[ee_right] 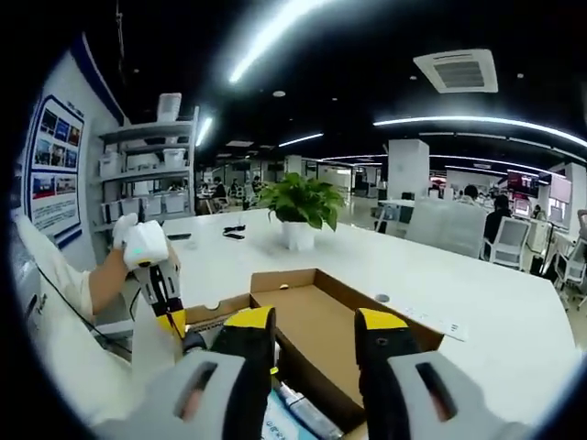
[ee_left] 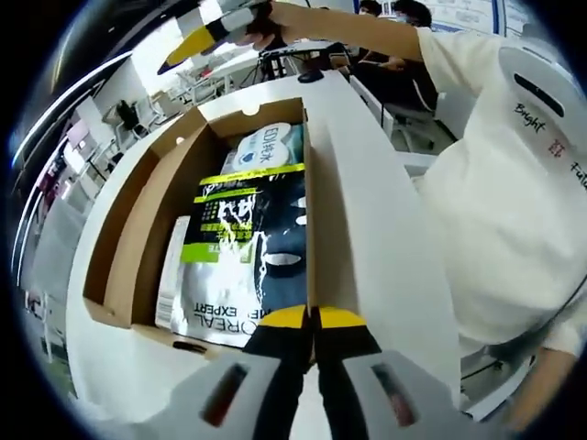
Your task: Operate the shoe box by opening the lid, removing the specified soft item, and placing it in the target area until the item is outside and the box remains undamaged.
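Currently, your left gripper has its yellow-tipped jaws pressed together, with nothing visible between them, at the near edge of the open brown cardboard shoe box. That box rests on the white table, and no lid covers its opening.

Inside the box, the soft black-and-green plastic pouch with white lettering lies flat, directly ahead of the closed jaws; whether the tips touch it cannot be told. Beyond the pouch sits a pale blue-and-white soft pack, against the far end of the box. A narrow white packet lies alongside the pouch, against the side wall.

Your right gripper hangs above the box interior with its jaws spread wide and nothing between them. In the right gripper view, the bare cardboard floor of the box shows between the jaws. A green potted plant in a white pot stands on the table beyond the box, well apart from it.
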Available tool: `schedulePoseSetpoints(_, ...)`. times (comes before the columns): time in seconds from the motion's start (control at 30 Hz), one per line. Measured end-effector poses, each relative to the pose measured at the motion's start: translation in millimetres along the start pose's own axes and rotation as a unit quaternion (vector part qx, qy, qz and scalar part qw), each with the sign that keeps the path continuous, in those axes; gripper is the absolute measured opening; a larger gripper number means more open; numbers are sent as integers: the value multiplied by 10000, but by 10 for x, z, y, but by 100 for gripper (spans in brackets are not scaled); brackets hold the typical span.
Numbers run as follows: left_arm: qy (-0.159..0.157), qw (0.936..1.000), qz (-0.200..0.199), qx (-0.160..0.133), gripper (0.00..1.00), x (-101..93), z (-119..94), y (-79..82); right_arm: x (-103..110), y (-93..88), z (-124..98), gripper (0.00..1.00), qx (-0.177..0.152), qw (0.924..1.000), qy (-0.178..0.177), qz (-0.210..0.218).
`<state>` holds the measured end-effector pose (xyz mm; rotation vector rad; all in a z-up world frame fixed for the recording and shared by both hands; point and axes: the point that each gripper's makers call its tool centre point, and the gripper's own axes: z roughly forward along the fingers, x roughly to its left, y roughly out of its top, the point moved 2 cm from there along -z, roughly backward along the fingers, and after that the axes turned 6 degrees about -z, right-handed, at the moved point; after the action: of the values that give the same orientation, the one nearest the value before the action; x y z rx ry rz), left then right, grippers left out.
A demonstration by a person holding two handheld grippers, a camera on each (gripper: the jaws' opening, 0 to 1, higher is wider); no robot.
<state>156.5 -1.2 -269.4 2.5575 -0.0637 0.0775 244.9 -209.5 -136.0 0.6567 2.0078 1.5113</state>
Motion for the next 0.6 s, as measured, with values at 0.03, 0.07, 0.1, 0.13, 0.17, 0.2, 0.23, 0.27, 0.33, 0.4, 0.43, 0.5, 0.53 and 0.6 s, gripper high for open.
schedulePoseSetpoints(0.03, -38, 9999, -88, -48, 1, 8, 0, 0, 11, -16, 12, 36, 12, 10000, 18, 28)
schedulePoseSetpoints(0.07, -41, 9999, -85, -45, 1, 6, 1, 0, 39, -35, 25, 36, 14, 10000, 46, 22)
schedulePoseSetpoints(0.1, -54, 9999, -84, -39, 1, 3, 4, 2, 56, -46, 34, 36, 31, 10000, 63, 32)
schedulePoseSetpoints(0.13, -57, 10000, -50, -25, 1, 1, 5, 2, 74, -60, 42, 36, 58, 9999, 76, 43)
schedulePoseSetpoints(0.17, -61, 10000, 6, 11, 1, -5, 9, 3, 101, -84, 55, 37, 113, 9999, 106, 24)
schedulePoseSetpoints(0.2, -68, 10000, 25, 23, 1, -5, 9, 3, 123, -102, 62, 37, 160, 9998, 125, 21)
schedulePoseSetpoints(0.23, -82, 9999, 56, 18, 1, -2, 10, 4, 145, -122, 74, 37, 206, 9997, 147, -7)
schedulePoseSetpoints(0.27, -98, 9999, 30, 14, 1, 4, 10, 5, 152, -129, 80, 37, 209, 9997, 147, -22)
schedulePoseSetpoints(0.33, -122, 9999, -45, -4, 1, 10, 10, 2, 139, -137, 85, 37, 252, 9995, 185, -26)
schedulePoseSetpoints(0.4, -116, 9999, 28, -29, 1, 10, 13, 3, 141, -155, 96, 37, 302, 9993, 193, -49)
schedulePoseSetpoints(0.43, -108, 9999, -3, -40, 1, 9, 14, 3, 152, -165, 104, 37, 322, 9992, 216, -65)
schedulePoseSetpoints(0.5, -79, 9999, 59, -39, 1, 1, 16, 1, 175, -197, 120, 36, 422, 9988, 256, -61)
schedulePoseSetpoints(0.53, -70, 10000, 56, -43, 1, 5, 16, 2, 192, -194, 128, 36, 398, 9988, 287, -57)
schedulePoseSetpoints(0.6, -71, 10000, 33, -34, 1, 7, 16, 2, 222, -205, 147, 36, 419, 9985, 361, -24)
